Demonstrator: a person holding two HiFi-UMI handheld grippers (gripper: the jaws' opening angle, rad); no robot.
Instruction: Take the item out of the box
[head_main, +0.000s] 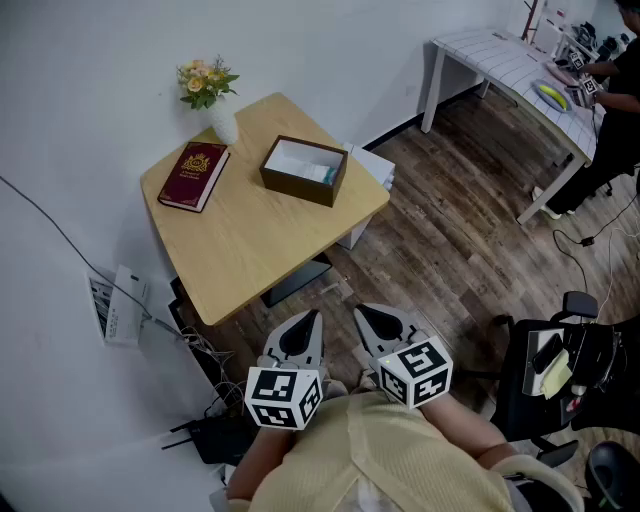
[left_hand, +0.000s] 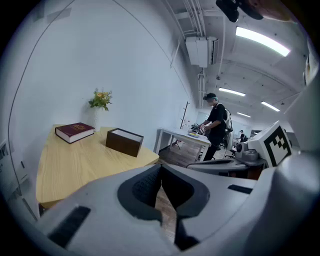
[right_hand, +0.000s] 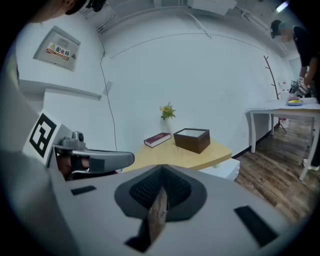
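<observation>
The box (head_main: 300, 187) is dark brown and open at the top. It sits on the wooden worktop (head_main: 250, 240), near the far right corner.

On the left side of that worktop lies a dark red book (head_main: 194, 176). It lies flat and has a gold mark on its cover. A bit to the right of the book, back by the wall, stands a white vase (head_main: 223, 125) with yellow flowers (head_main: 205, 82). Next comes the box, close to the book but not touching it. The item (head_main: 308, 165) lies inside the box. It is pale white with a bit of blue, and I cannot tell what it is.

Nearer to the person, well away from the box, are the two tongs. The left tongs (head_main: 311, 318) are clenched with nothing in them. Just beside them, the right tongs (head_main: 361, 313) are clenched too, and they also hold nothing. Both point toward the wooden worktop.

Far off on the right stands a white worktop (head_main: 500, 60), and a person in dark clothes (head_main: 618, 100) is busy at it.
</observation>
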